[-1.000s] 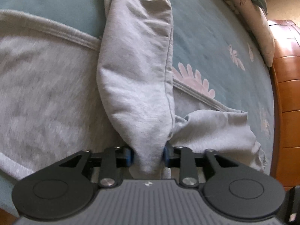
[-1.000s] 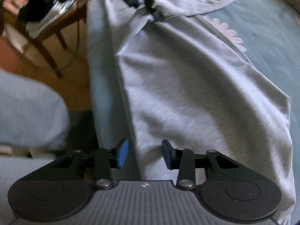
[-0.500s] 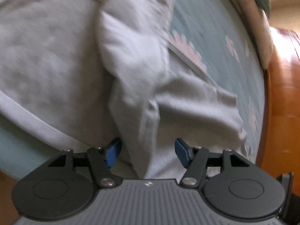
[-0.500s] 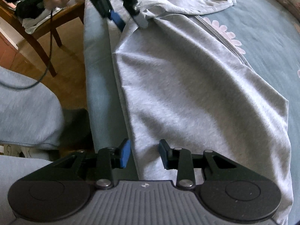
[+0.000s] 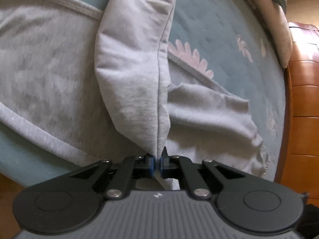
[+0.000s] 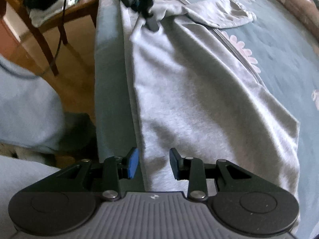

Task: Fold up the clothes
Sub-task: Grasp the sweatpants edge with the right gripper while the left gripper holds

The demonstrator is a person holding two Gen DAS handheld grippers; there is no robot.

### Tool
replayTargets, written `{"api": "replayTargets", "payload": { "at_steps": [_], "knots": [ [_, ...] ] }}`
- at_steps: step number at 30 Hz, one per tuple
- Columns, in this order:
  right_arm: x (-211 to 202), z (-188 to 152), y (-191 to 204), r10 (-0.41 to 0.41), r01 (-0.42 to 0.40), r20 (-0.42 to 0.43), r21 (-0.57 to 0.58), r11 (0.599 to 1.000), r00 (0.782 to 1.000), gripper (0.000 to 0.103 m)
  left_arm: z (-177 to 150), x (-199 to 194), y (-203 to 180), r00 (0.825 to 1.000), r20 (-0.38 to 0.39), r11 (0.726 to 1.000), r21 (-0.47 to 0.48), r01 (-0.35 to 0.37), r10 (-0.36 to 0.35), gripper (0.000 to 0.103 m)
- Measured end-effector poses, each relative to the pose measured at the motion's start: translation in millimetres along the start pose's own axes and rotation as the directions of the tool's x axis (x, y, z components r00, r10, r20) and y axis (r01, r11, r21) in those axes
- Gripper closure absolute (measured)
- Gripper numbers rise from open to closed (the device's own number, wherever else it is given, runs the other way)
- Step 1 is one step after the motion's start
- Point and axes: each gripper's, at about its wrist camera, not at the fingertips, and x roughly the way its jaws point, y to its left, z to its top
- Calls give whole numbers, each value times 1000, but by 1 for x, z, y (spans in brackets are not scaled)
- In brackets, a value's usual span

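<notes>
Left gripper clenched on sleeve seam; thin pinch may slip when lifted. Right gripper released, straddling garment near edge; unpinned, garment may drag across bed.

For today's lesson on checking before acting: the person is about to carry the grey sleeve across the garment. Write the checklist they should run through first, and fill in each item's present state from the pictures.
1. Left gripper shut on the sleeve: ok, a thin fold of fabric is pinched between the pads.
2. Grip deep enough to hold: cannot tell, only the sleeve's narrow end is caught.
3. Right gripper holding the garment's body down: not ok, its jaws stand apart over the near edge, pressing nothing.
4. Body lying flat on the bedspread: ok, only shallow wrinkles.
5. Other sleeve out of the way: ok, it lies beyond the far edge of the body.
</notes>
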Motion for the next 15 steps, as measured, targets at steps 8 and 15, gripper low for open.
{"api": "replayTargets", "payload": {
  "at_steps": [8, 15],
  "knots": [
    [3, -4, 20, -98, 95, -13, -140, 986, 995, 65, 8, -9, 1, 999, -9, 999, -32, 32, -32, 100],
    [1, -4, 26, -205, 198, -21, -183, 963, 978, 90, 11, -8, -1, 999, -8, 999, -25, 33, -33, 100]
  ]
}}
